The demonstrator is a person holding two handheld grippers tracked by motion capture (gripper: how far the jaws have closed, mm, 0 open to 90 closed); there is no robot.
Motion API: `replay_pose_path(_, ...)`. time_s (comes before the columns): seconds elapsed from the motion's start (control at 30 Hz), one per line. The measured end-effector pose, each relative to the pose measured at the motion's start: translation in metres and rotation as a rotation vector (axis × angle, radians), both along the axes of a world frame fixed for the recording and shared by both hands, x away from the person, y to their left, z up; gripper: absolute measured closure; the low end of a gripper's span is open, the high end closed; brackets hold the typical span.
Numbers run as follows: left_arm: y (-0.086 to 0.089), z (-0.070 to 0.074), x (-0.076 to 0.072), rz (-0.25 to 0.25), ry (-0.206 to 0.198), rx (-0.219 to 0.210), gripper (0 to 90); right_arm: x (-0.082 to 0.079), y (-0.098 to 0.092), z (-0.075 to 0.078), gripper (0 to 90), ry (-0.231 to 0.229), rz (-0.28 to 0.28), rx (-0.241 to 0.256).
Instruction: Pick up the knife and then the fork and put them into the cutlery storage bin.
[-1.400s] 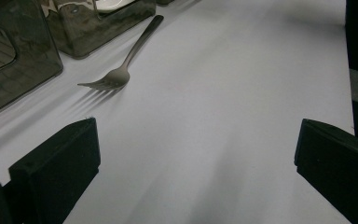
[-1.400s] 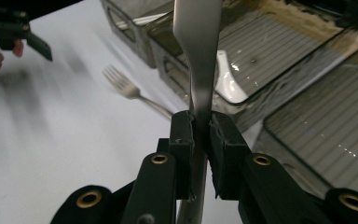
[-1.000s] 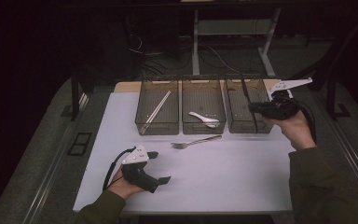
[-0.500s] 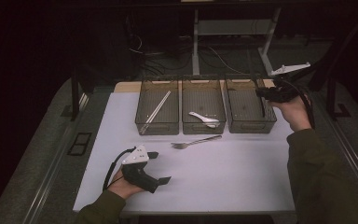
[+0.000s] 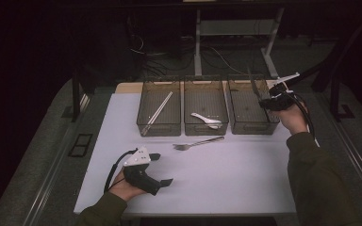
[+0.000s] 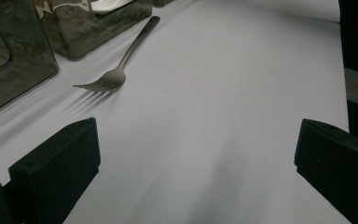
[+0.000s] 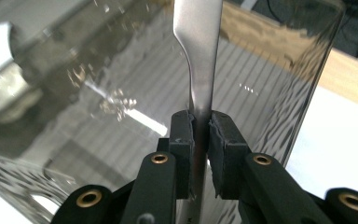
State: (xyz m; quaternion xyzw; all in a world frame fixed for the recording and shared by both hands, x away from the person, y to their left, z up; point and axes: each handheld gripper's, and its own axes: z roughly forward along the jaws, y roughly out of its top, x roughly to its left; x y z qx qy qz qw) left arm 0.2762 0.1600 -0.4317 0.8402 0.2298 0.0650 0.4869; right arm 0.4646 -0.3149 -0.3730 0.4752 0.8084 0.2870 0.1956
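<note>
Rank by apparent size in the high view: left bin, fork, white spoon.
1. left bin, clearly largest.
2. fork, long and thin.
3. white spoon, shortest; it lies farther from the camera, so the gap to the fork is less sure.

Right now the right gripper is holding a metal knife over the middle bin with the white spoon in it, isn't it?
Not quite. The right gripper holds the metal knife over the right-hand bin, not the middle bin with the white spoon. The high view shows it.

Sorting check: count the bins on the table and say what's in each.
3, in a row at the far edge: left bin holds chopsticks, middle bin a white spoon, right bin looks empty, with the right tongs holding a metal utensil over it.
</note>
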Motion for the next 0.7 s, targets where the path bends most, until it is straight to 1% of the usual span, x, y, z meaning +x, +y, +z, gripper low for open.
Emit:
replay_pose_path(0.13,0.0,0.0,0.0,-0.001,0.001,0.0,0.0,0.001,0.0,-0.009,79.9,0.035,0.009,-0.024)
replay_pose_path(0.3,-0.001,0.0,0.0,-0.003,0.004,0.0,0.0,0.002,0.001,-0.016,79.8,0.07,0.011,-0.04)
replay_pose_path(0.6,-0.001,0.0,0.0,-0.006,0.007,0.005,0.0,0.005,0.009,-0.018,78.4,0.078,0.034,-0.095)
replay_pose_path(0.63,-0.001,-0.001,0.0,-0.006,0.007,0.005,0.0,0.005,0.01,-0.019,77.3,0.083,0.032,-0.094)
replay_pose_path(0.67,-0.001,-0.001,0.0,-0.007,0.007,0.005,0.0,0.005,0.01,-0.019,74.0,0.082,0.033,-0.088)
replay_pose_path(0.7,-0.001,-0.001,0.0,-0.007,0.007,0.005,0.0,0.004,0.01,-0.018,73.7,0.079,0.032,-0.079)
